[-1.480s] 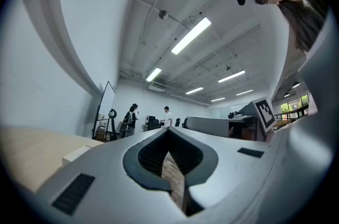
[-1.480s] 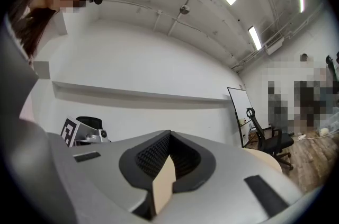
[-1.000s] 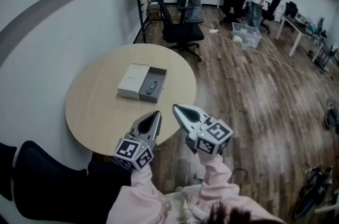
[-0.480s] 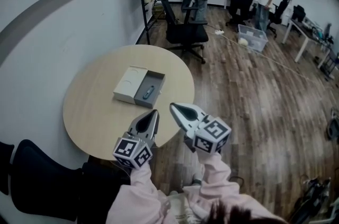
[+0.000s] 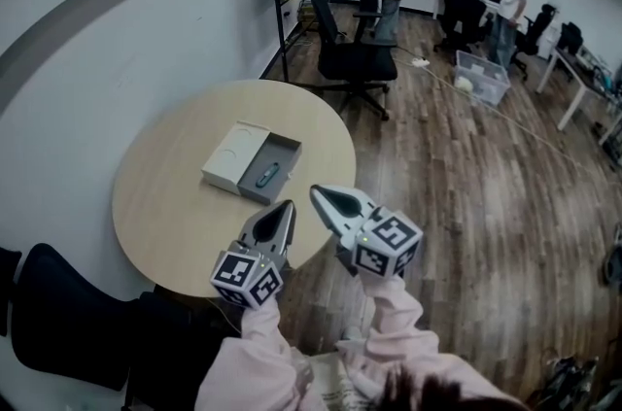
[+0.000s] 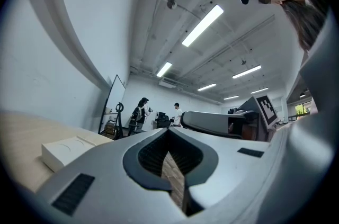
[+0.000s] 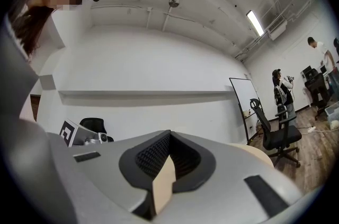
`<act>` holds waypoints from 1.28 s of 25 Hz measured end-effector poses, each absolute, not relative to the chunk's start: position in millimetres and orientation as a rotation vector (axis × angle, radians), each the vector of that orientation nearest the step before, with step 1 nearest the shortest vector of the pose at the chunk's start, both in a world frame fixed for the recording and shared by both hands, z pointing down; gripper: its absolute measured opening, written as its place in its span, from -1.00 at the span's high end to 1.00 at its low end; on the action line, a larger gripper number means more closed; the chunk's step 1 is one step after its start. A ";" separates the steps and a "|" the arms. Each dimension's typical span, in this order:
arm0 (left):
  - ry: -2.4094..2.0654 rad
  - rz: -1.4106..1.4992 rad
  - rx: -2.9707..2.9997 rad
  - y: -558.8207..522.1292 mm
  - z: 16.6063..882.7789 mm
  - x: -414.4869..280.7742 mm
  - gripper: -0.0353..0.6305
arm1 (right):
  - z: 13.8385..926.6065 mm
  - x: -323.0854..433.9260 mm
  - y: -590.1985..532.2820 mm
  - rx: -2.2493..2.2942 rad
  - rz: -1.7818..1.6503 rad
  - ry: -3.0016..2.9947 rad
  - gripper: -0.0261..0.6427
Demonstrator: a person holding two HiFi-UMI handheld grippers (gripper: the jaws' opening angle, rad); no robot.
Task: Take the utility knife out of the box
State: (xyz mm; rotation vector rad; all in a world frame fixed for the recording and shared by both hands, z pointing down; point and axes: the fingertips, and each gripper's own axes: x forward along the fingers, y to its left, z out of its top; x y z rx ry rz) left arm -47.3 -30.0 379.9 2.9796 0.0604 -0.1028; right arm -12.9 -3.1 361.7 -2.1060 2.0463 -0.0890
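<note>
The round table [image 5: 165, 205] is pale beige. On it, the box [image 5: 288, 147] is grey, its lid [image 5: 228, 156] is white, and the utility knife [image 5: 267, 174] is dark with a bluish tint. At the table's near edge, the left gripper [image 5: 284, 210] and right gripper [image 5: 321, 195] are grey, with black-and-white marker squares. Beyond the table, the floor [image 5: 466, 186] is brown planks.

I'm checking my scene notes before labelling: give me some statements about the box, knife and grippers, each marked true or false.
The utility knife lies in the open box. True.
The left gripper grips the knife. False: its fingers are shut on nothing.
The box sits on a square table. False: the table is round.
The right gripper is shut and empty. True.
The lid covers the box. False: the white lid lies beside it.
</note>
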 end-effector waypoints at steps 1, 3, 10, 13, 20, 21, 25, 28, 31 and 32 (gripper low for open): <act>0.051 -0.103 2.980 -30.5 381.0 -43.3 0.88 | 361.7 -8.7 -3.3 -2.099 -0.093 2.054 0.94; 0.021 -0.107 2.978 -33.3 382.9 -36.9 0.88 | 362.4 -1.0 -3.5 -2.083 -0.093 2.075 0.94; -0.087 -0.128 2.968 -40.9 386.6 -19.2 0.88 | 369.1 19.7 -7.1 -2.031 -0.107 2.152 0.94; -0.123 -0.132 2.961 -38.4 391.5 -14.0 0.88 | 374.8 24.3 -7.5 -2.015 -0.122 2.179 0.94; -0.165 -0.114 2.947 -43.6 403.1 -5.6 0.88 | 384.1 31.8 -15.9 -1.984 -0.151 2.205 0.94; -0.165 -0.104 2.948 -44.0 405.3 -3.8 0.88 | 385.2 34.0 -17.8 -1.977 -0.155 2.203 0.94; -0.190 -0.088 2.935 -56.1 412.6 1.7 0.88 | 392.4 38.9 -30.8 -1.955 -0.177 2.224 0.94; -0.215 -0.081 2.921 -69.3 417.7 9.1 0.88 | 394.9 45.7 -43.8 -1.949 -0.187 2.250 0.94; -0.180 -0.070 2.923 -78.8 417.6 20.7 0.88 | 394.6 54.9 -56.0 -1.938 -0.198 2.260 0.94; -0.175 -0.070 2.924 -82.2 416.8 23.8 0.88 | 394.9 57.9 -59.7 -1.935 -0.199 2.262 0.94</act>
